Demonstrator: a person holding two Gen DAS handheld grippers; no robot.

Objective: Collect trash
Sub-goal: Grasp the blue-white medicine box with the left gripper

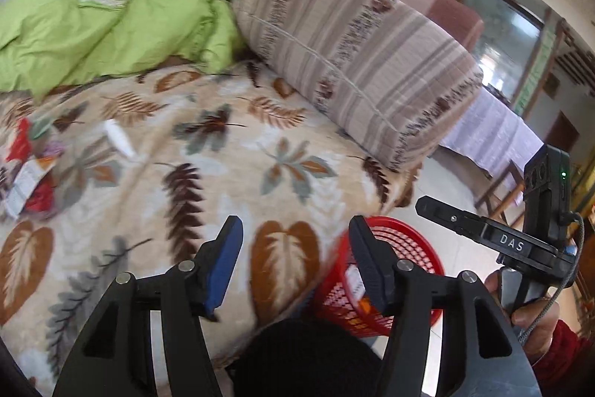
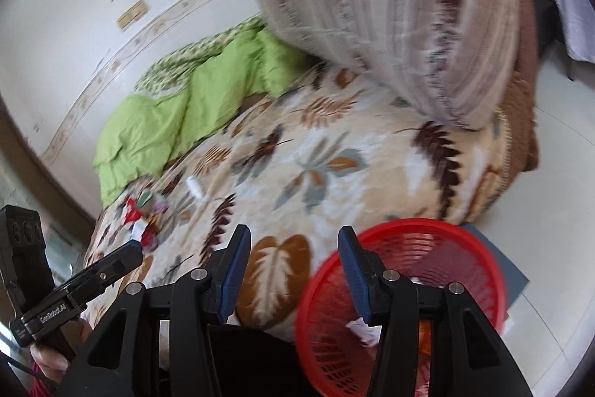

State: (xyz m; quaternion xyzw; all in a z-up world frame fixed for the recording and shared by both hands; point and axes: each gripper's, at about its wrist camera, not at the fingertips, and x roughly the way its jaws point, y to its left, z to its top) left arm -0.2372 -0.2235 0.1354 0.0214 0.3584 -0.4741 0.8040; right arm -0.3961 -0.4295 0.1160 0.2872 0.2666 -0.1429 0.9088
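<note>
So progress check on the trash run, going left to right in the left wrist view. Way over at 9 o'clock there's the remaining pile of wrappers (image 1: 28,170), red and white and a bit of purple, lying on the leaf-print blanket (image 1: 230,181). Just to the right of it, around 10 o'clock, a small white scrap (image 1: 119,137) sits on its own, apart from the pile. Both are blurry, so I can't say exactly what they are. That's what's left, as far as I can see.

Center bottom, the left gripper (image 1: 295,235) has its jaws spread with nothing between them. No earlier shot to compare, so I'm just calling it empty.

At 5 o'clock, the red mesh basket (image 1: 405,240) stands on the floor tight against the bed edge. Through the mesh there's already something white and something orange inside, so part of the job looks done.

Far right, at 4 o'clock, the right gripper (image 1: 422,203) shows side-on; can't read the jaws from there. In its own view the right gripper (image 2: 293,246) is spread too and empty, sitting half over the basket rim.

My guess: somewhere mid-task, next trip goes back to the pile at the far left.
</note>
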